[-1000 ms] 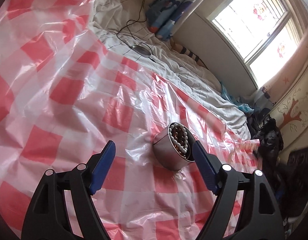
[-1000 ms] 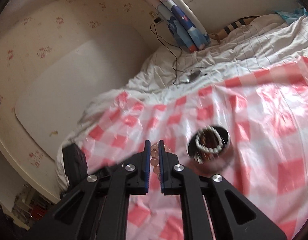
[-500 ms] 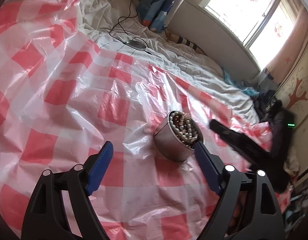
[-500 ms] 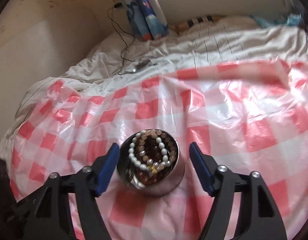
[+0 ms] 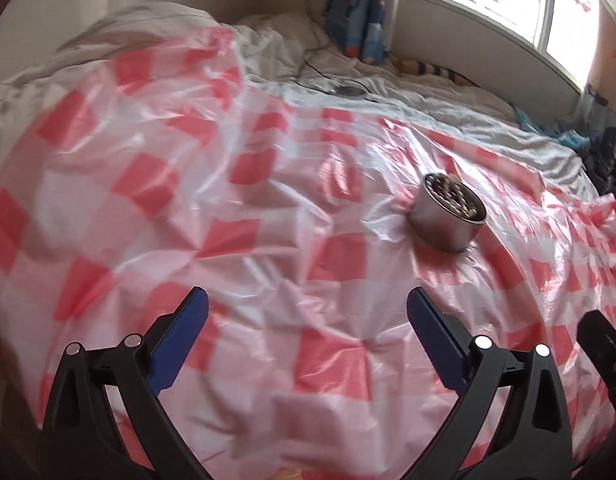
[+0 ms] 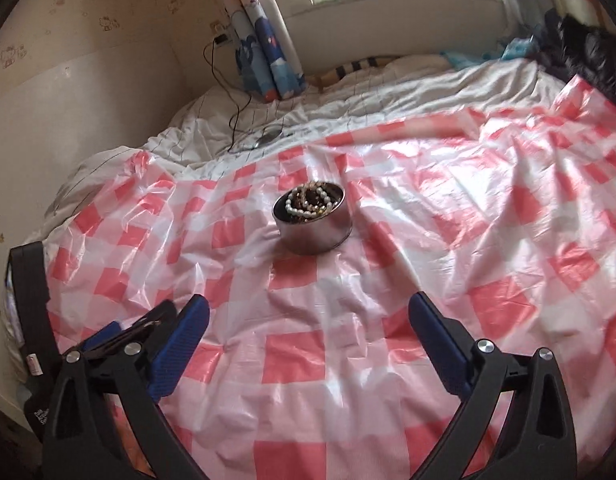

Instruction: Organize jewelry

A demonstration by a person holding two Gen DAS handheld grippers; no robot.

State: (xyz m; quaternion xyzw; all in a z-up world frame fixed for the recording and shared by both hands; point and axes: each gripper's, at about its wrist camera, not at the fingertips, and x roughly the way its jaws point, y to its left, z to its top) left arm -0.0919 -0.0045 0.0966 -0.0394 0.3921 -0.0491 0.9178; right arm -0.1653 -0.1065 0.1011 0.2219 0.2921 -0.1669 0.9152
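A round metal tin [image 6: 312, 225] stands on the red-and-white checked plastic sheet [image 6: 468, 240]. It holds a white pearl bracelet [image 6: 308, 210] and brown bead strings. The tin also shows in the left wrist view [image 5: 448, 218], far right of centre. My right gripper [image 6: 308, 312] is open and empty, pulled back well short of the tin. My left gripper [image 5: 307, 306] is open and empty, back and to the left of the tin. Part of the left gripper [image 6: 139, 328] shows at the lower left of the right wrist view.
The sheet covers a bed with white bedding [image 6: 348, 96]. A black cable [image 6: 235, 120] and a small dark disc lie on the bedding behind the sheet. A blue patterned curtain [image 6: 263, 60] hangs by the window. Dark clothes [image 6: 588, 56] are piled at the far right.
A second ago my right gripper was shut on a pink bead bracelet; it then opened over the tin. Both grippers have since pulled back from the tin, and the beads lie inside it.
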